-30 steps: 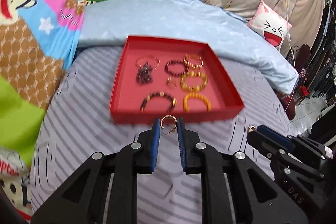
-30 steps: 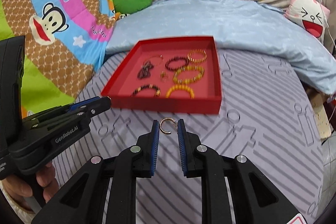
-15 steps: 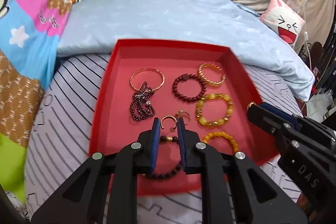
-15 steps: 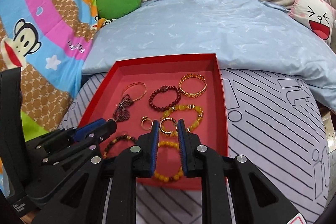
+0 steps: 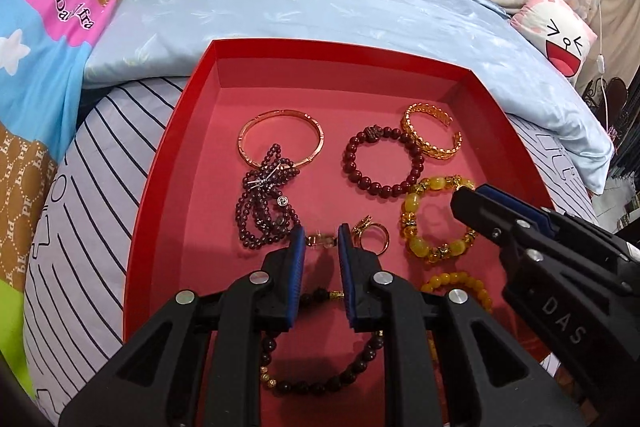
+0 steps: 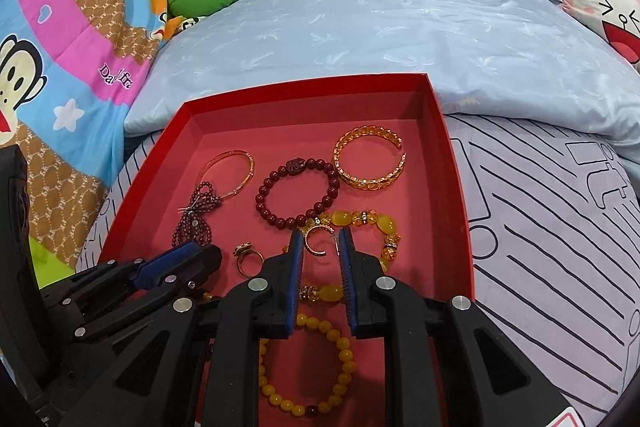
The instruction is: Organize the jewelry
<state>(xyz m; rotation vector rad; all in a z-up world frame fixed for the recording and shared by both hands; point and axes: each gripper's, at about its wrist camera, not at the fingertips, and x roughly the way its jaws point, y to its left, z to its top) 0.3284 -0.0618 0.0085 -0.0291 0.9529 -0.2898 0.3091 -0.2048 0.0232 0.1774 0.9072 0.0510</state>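
Gripping a small gold earring hoop (image 5: 320,239) right at its blue fingertips, the left gripper (image 5: 321,241) hangs low over the red tray (image 5: 160,163), jaws nearly shut on it. Beside it, the right gripper (image 6: 321,245) pinches a second gold hoop (image 6: 315,241) the same way, above the chunky yellow bead bracelet (image 6: 362,219). Just past the tips lies a gold ring (image 5: 374,233); farther back sit the dark red bead bracelet (image 5: 382,161), gold cuff (image 5: 430,135) and thin bangle (image 5: 280,139).
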